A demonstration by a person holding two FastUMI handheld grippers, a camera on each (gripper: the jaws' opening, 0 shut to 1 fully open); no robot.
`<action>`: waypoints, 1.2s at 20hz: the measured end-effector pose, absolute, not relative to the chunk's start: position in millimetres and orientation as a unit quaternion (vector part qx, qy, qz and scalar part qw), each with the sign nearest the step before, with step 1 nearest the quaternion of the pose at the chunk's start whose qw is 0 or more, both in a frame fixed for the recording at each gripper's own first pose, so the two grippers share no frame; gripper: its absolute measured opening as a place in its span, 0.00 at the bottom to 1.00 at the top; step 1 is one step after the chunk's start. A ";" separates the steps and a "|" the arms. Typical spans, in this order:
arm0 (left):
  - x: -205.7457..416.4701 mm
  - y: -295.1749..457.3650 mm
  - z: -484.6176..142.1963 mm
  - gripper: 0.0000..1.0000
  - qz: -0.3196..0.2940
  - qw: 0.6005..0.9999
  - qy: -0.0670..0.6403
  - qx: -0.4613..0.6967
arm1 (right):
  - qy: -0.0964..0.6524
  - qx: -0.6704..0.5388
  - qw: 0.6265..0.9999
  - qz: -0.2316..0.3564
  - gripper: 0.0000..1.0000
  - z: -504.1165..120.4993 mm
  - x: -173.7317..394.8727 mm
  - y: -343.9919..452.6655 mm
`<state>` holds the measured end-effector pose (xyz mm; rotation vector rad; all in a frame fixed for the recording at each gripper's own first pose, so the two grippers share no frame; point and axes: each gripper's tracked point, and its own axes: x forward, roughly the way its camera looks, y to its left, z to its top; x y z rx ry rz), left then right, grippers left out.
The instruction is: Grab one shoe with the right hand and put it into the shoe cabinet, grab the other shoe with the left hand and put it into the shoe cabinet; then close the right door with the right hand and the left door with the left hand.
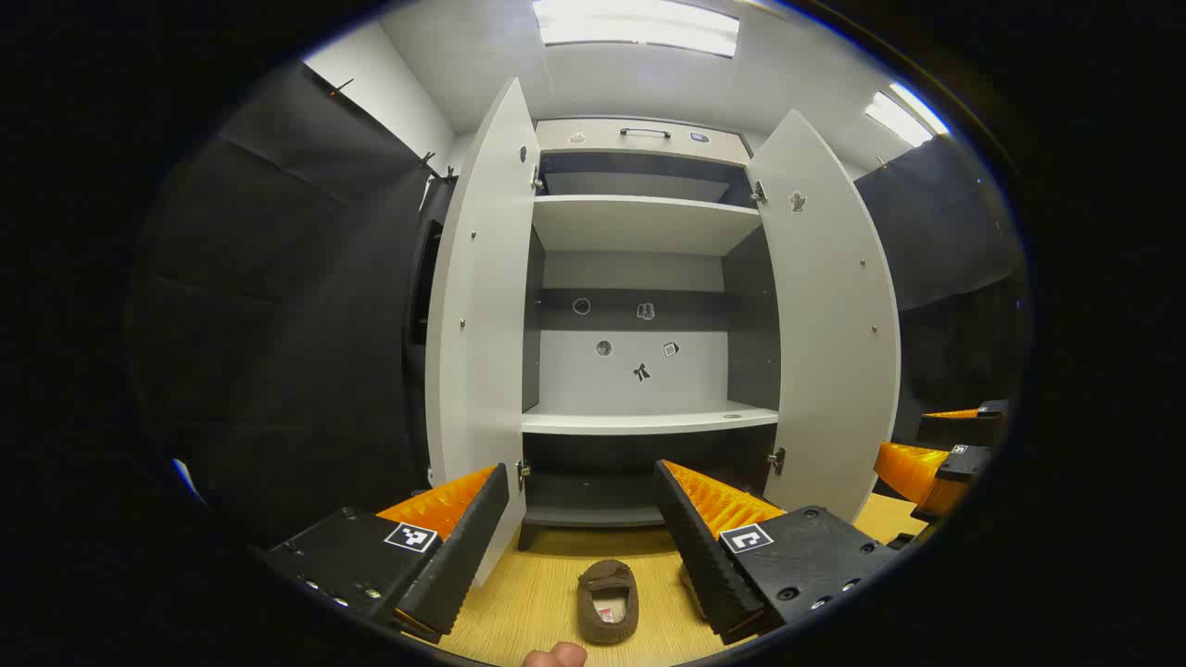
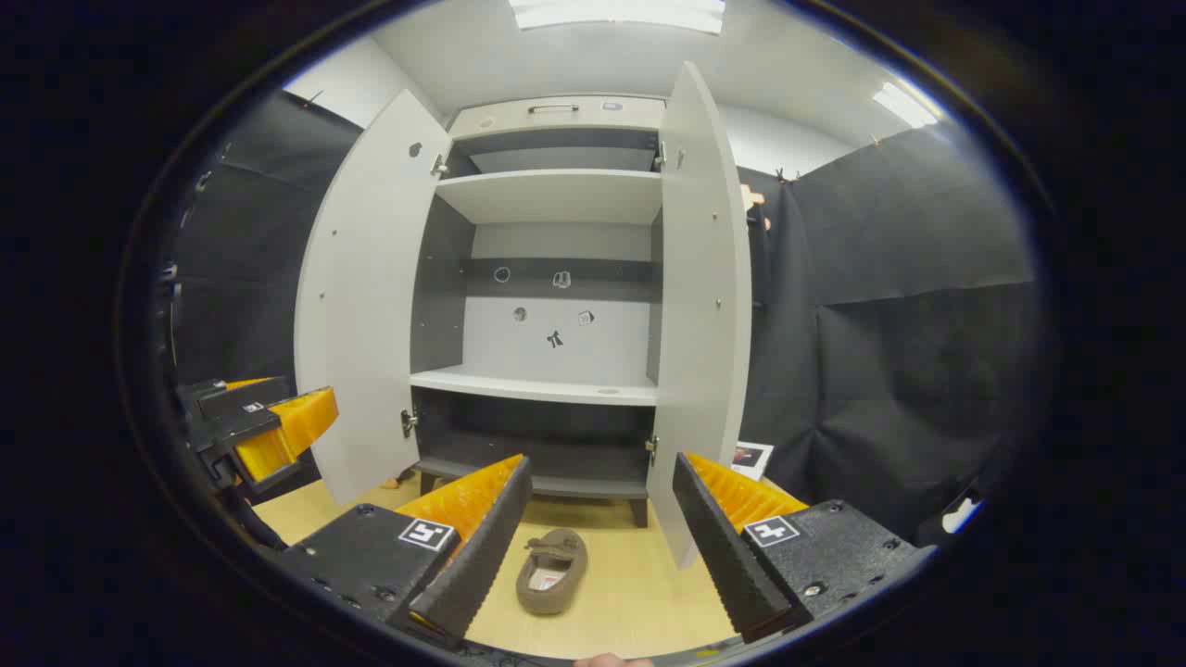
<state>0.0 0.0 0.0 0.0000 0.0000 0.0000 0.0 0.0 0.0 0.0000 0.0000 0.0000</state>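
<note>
A pale wooden floor [image 2: 639, 593] runs up to a white shoe cabinet [image 2: 547, 199] set against black cloth walls, under strip ceiling lights. Both of its doors stand wide open: the left door [image 1: 477, 315] and the right door [image 2: 700, 306]. The shelves inside look bare apart from a few small stickers on the back panel.

A brown slipper-like shoe [image 2: 551, 570] lies on the floor just in front of the cabinet's base, toe pointing roughly toward the cabinet. In the left gripper view a shoe [image 1: 609, 602] lies between that tool's fingers; whether it is the same shoe or its pair I cannot tell.

The right tongs [image 2: 593, 537] hang above the floor with the fingers spread wide and nothing between them. The left tongs [image 1: 584, 528] are likewise apart and empty.

The step in hand seems to be the first pickup, by the right hand. To do it well, I would lower the right tongs over the middle of the shoe, straddle its sides across the narrow width, and close only once both fingers sit low on the upper, so that the soft shoe does not fold or slip out. Keep the left tongs clear meanwhile.
</note>
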 end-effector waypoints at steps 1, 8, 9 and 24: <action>0.9 0.4 -0.5 0.95 0.001 1.000 0.000 0.000 | 0.000 0.000 1.000 0.000 0.98 -0.5 0.4 0.0; 4.0 1.5 -2.5 0.95 0.001 1.000 0.002 0.000 | 0.001 0.001 1.000 -0.001 0.99 0.2 1.8 0.5; 4.2 1.4 -2.1 0.95 0.001 1.000 0.001 0.000 | 0.002 0.001 1.000 -0.001 0.99 0.0 2.2 -0.1; 4.6 8.0 -1.3 0.95 0.004 1.000 -0.001 0.003 | 0.049 -0.007 0.998 0.027 0.99 -18.8 25.8 16.9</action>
